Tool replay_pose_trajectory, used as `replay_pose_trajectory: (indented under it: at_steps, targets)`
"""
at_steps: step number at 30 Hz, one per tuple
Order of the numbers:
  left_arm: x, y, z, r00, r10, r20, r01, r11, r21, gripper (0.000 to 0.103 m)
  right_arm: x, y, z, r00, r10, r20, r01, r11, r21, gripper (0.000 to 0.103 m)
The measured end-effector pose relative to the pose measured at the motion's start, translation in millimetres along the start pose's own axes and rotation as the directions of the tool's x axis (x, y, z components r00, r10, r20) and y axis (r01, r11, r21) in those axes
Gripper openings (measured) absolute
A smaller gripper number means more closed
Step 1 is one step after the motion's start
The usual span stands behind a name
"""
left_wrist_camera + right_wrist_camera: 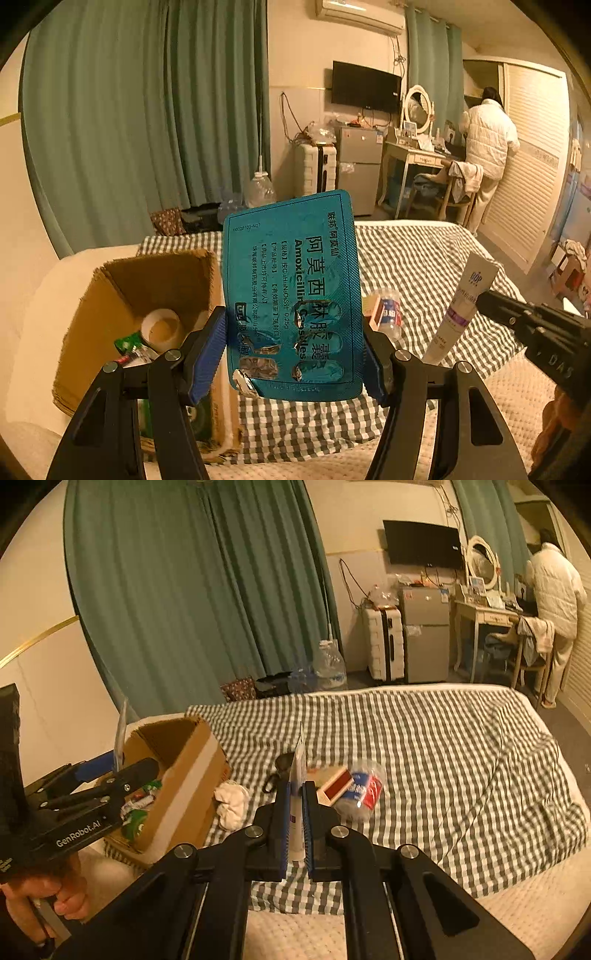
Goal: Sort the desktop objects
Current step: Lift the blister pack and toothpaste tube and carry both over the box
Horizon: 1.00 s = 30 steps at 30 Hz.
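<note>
Both tools were loaded and mid-carry above the bed point(443, 760): the left tool point(295, 354) clamped on a blue pill sheet point(291, 295) by its side edges, held upright just right of the open cardboard box point(155, 273); the right tool point(294, 823) pinched shut on a white tube point(297, 805), also upright. Judged step: dropping items into the box. Next move likely calls for shifting the pill sheet left over the box opening before releasing; the tube would follow.

dim warm amber light, fisheye-warped edges, dark vignette
</note>
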<state>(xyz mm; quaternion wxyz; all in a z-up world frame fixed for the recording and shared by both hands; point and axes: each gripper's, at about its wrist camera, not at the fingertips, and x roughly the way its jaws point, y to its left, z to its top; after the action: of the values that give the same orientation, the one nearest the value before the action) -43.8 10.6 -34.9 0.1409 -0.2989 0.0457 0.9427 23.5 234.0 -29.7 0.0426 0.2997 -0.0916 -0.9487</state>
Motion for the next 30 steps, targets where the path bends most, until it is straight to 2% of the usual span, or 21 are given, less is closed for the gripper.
replay_pose_trajectory:
  at_steps: [8, 13, 30]
  targets:
    - [-14, 26, 12, 0.999, 0.019, 0.028, -0.019, 1.000, -0.006, 0.066, -10, 20, 21, 0.999, 0.019, 0.026, -0.018, 1.000, -0.022, 0.006]
    - [-22, 47, 15, 0.999, 0.032, 0.041, -0.031, 0.999, -0.019, 0.066, -9, 47, 26, 0.999, 0.036, 0.021, -0.035, 0.998, -0.050, 0.006]
    - [-26, 112, 3, 0.993, 0.116, 0.029, -0.114, 0.992, -0.044, 0.066, 22, 129, 34, 0.993, 0.121, -0.006, -0.120, 0.984, -0.133, 0.006]
